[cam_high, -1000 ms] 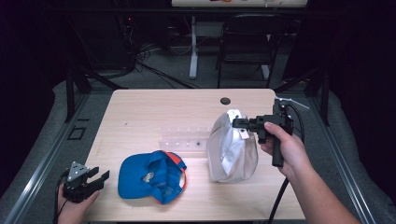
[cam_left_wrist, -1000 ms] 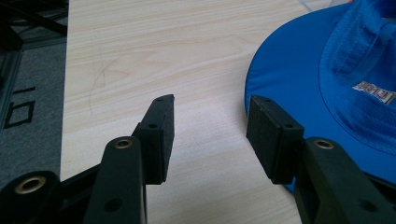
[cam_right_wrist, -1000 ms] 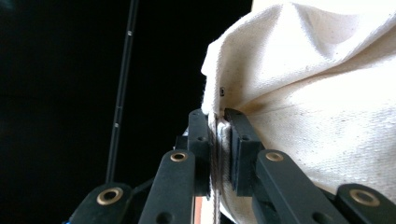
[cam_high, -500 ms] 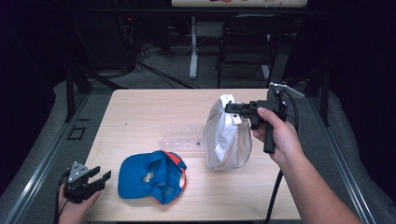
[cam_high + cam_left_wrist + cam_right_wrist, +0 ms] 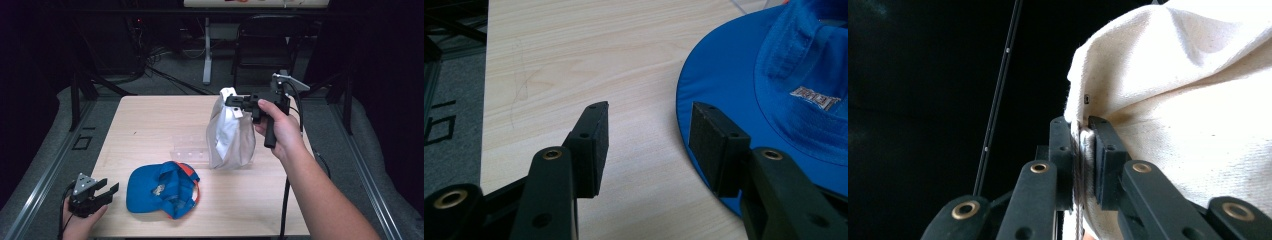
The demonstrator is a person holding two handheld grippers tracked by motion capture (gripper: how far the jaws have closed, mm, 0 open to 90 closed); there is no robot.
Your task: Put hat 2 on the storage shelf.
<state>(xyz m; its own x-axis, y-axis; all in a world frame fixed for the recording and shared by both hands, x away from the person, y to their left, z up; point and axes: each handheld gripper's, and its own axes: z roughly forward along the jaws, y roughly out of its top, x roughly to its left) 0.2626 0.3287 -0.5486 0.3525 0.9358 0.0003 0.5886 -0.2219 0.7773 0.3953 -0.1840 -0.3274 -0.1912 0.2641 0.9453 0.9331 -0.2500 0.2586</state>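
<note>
Watching from the side, it looks like the lifting step: the right gripper (image 5: 235, 101) has its jaws pinched tight on a fold of the white cloth bag (image 5: 229, 135) near its top edge, and you can see the fabric squashed between the pads in the right gripper view (image 5: 1082, 150). The bag hangs from that pinch over the right-centre of the surface (image 5: 150, 120), its bottom at or just touching the wood, can't quite tell which. Its long axis runs pretty much vertical, gathered top pointing up, fat rounded end down, leaning a little to the left.

The left gripper (image 5: 102, 192) sits low at the near left corner, jaws spread with nothing between them, just beside the brim of the blue cap (image 5: 162, 189), which lies flat on the surface well apart from the bag. In the left gripper view the cap's brim (image 5: 724, 100) is right next to one jaw.

My guess for the next move: either carry the bag toward the cap, or bring the left jaws in to grab the cap. Either way that grip needs to hold, since it's only a thin fold of cloth.

There's also a clear plastic thing (image 5: 190, 147) lying just left of the bag, can't make out what it is.
</note>
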